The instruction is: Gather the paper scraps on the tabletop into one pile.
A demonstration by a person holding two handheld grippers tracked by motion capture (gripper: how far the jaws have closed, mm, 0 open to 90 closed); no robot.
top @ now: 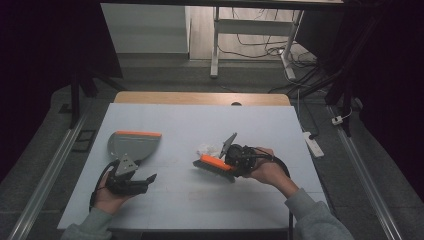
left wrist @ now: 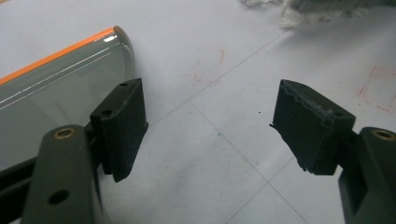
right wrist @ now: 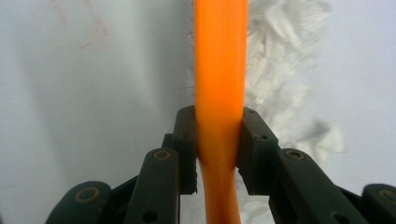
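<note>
Your right gripper [top: 231, 161], right of centre in the high view, is clamped on the orange handle of a small brush [top: 216, 165]; in the right gripper view the handle [right wrist: 219, 93] runs straight up the middle of the frame between the jaws, which press it from both sides. The brush's long axis lies roughly left to right across the table [top: 200, 200], its far end pointing toward the left of the high view. Just above the brush in that frame sits a little heap of white scraps [top: 207, 149], touching or nearly touching the bristle side; in the right gripper view the scraps [right wrist: 280, 84] lie immediately right of the handle.

Your left gripper [top: 131, 181], lower left in the high view, stands wide open and holds nothing. The grey dustpan [top: 131, 143] with its orange lip lies just above it in that frame; in the left gripper view the pan [left wrist: 56, 88] fills the left edge, beside the left jaw.

The relation that governs the coming move: the dustpan lies well apart from the scraps, to their left in the high view, so the sweep would likely run leftward, and the left gripper is the nearer one to steady the pan.
</note>
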